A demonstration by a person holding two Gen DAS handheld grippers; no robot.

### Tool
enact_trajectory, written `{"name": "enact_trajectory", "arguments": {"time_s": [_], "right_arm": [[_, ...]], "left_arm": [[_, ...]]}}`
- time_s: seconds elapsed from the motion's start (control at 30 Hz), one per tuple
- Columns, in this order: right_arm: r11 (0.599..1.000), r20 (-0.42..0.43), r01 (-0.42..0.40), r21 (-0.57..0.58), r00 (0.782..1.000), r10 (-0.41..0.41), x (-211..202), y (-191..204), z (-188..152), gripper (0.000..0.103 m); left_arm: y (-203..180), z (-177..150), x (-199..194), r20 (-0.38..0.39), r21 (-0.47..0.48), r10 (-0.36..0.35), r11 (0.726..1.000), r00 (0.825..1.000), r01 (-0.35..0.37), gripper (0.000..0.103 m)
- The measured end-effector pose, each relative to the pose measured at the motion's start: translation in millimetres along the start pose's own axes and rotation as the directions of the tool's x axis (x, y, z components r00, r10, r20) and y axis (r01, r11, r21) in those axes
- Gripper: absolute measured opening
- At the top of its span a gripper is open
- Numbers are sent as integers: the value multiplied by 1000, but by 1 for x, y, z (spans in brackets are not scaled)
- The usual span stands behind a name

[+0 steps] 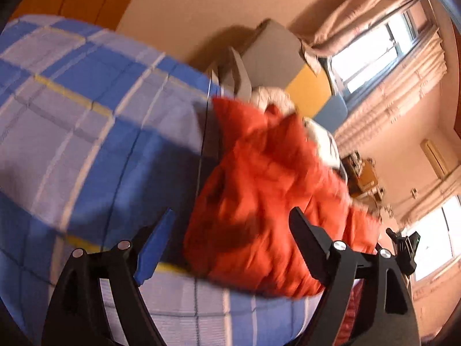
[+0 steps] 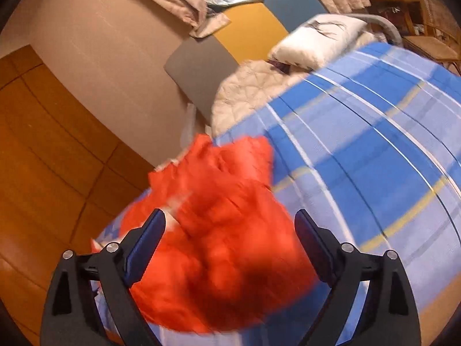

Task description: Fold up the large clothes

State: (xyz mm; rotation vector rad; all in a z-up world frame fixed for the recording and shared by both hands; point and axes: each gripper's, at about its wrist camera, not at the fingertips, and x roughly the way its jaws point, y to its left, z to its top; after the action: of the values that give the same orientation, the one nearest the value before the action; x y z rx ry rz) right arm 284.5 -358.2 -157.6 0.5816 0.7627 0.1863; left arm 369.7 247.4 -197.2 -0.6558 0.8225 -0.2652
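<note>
Both claws, left (image 1: pixel 230 230) and right (image 2: pixel 229 230), are angled downward, released; blurred, bunched red garment (image 2: pixel 219 230) is seen ahead between the jaws.

A bed (image 2: pixel 374 144) under blue checked cover; on it a blurred red garment (image 2: pixel 219 230), seemingly padded; a white pillow (image 2: pixel 317 40) beyond.

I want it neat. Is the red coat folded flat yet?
No. The red coat lies bunched and puffy on the blue checked bedspread.
</note>
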Motion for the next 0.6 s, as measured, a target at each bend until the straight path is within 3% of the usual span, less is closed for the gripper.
{"name": "enact_trajectory", "arguments": {"time_s": [0.07,0.17,0.23,0.3,0.33,0.43,0.6], "right_arm": [[1000,-40,28,3,999,-28,7,-12,-12,91],[999,-54,18,30,998,-17,19,-21,-23,88],[999,-62,0,38,998,3,29,-18,-24,75],[999,-78,2,41,997,1,38,-13,-24,58],[999,-81,9,37,997,-6,39,-12,-24,48],[999,-88,14,34,996,-11,37,-11,-25,31],[1000,-78,-5,11,997,6,16,-5,-33,25]], "left_arm": [[4,-10,9,-27,-9,-25,1000,999,24,79],[2,-14,20,-41,-25,-78,997,996,77,63],[-2,-12,27,-51,-28,-102,995,993,101,48],[-7,-11,31,-61,-14,-91,996,994,91,26],[-9,-11,31,-64,-7,-83,997,995,83,23],[-10,-14,25,-64,3,-77,997,995,77,16],[-11,-25,6,-53,9,-93,996,994,93,12]]}}
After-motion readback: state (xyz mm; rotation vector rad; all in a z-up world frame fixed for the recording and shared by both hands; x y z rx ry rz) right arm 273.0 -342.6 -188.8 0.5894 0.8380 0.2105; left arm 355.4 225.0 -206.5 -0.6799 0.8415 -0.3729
